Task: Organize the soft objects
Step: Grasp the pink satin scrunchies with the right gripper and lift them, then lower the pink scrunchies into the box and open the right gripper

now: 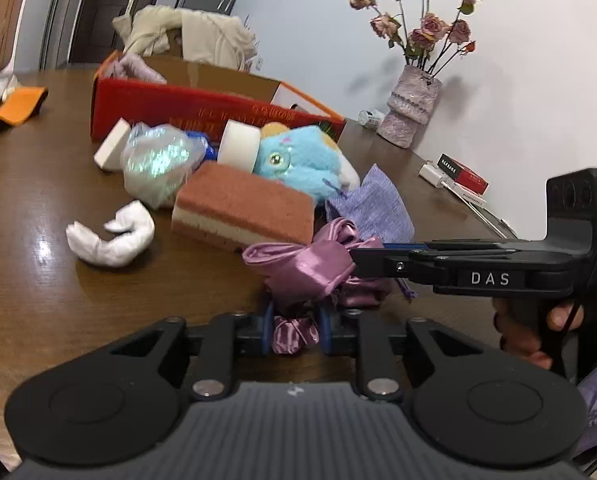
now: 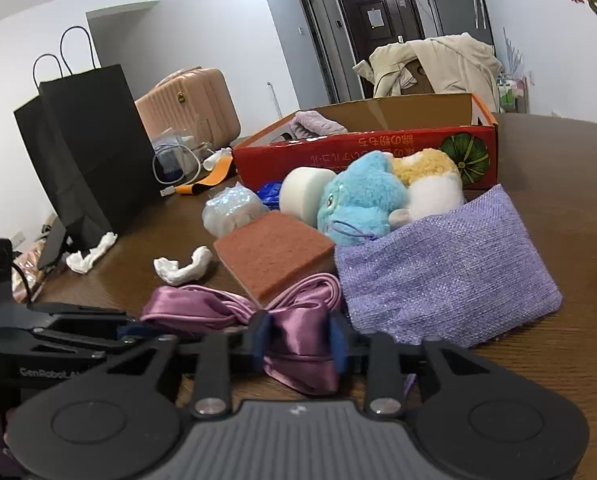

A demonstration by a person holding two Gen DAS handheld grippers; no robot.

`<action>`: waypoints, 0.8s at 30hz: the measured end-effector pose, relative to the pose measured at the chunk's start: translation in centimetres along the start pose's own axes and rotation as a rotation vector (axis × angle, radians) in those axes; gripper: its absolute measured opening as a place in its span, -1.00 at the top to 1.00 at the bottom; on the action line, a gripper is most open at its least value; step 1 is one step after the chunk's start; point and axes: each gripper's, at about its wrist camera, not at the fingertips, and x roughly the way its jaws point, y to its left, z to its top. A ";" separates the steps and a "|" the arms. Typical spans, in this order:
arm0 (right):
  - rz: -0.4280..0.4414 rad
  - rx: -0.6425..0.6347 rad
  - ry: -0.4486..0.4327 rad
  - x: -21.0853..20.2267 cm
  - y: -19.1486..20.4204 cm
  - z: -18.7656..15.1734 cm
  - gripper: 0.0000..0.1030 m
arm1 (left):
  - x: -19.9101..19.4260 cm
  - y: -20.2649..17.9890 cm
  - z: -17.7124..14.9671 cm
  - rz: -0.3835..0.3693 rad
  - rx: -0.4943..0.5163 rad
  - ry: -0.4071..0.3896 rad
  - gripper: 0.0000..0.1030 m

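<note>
on the brown surface (image 1: 38, 184) near the red box (image 2: 362, 152), both the left tongs (image 1: 296, 326) and right tongs (image 2: 298, 344) are pinched on the purple satin cloth (image 2: 298, 332), so i'd lift together, keep it taut, then carry it over the sponge (image 2: 274, 252).

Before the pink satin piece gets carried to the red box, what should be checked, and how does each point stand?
1. Left gripper shut on the pink satin fabric: ok.
2. Right gripper shut on the same fabric: ok.
3. Fabric clear of the sponge: not ok, it touches the sponge's near edge.
4. Fabric clear of the purple pouch: cannot tell.
5. Red box open on top: ok.
6. Room left in the box: ok; only a lilac cloth shows.
</note>
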 end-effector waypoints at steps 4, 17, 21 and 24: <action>0.034 -0.066 -0.057 -1.1 1.6 1.3 0.71 | -1.5 0.3 2.5 -0.029 0.011 -0.060 0.78; 0.054 -0.123 -0.247 0.7 -3.5 17.6 0.71 | 4.7 2.5 23.3 -0.062 0.122 -0.201 0.78; -0.085 -0.140 -0.190 6.9 -8.3 23.8 0.72 | 14.0 4.5 29.3 0.000 0.062 -0.104 0.78; -0.184 -0.148 -0.085 13.4 -12.2 26.8 0.72 | 21.6 6.6 31.6 0.056 -0.021 -0.011 0.77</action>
